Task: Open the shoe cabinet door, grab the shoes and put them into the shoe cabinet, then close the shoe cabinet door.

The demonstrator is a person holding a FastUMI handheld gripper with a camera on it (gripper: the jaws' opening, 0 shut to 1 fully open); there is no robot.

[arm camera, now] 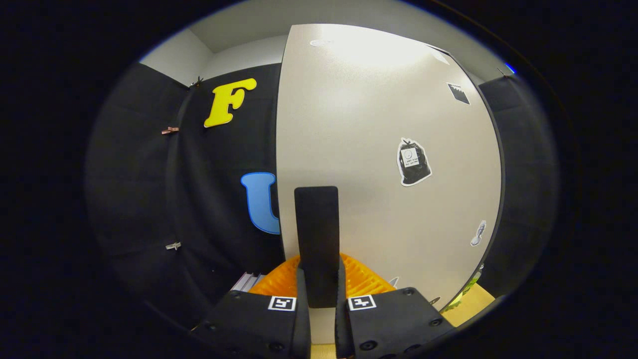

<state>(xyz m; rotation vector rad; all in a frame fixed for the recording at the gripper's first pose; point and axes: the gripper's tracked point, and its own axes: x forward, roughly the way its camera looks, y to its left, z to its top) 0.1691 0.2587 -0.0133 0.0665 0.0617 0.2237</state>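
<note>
Apparently mid-swing: the tongs (321, 304) are clamped on a dark upright handle (316, 239) between the fingers, at the pale shoe cabinet door's (379, 149) left free edge — door face spreading right, long axis vertical, orange shoes (361, 279) low just beyond the fingers.

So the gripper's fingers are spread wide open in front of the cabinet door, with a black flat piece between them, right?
Not quite. The gripper view shows the gripper shut on the black flat piece, both fingers pressing its sides, in front of the pale cabinet door.
</note>
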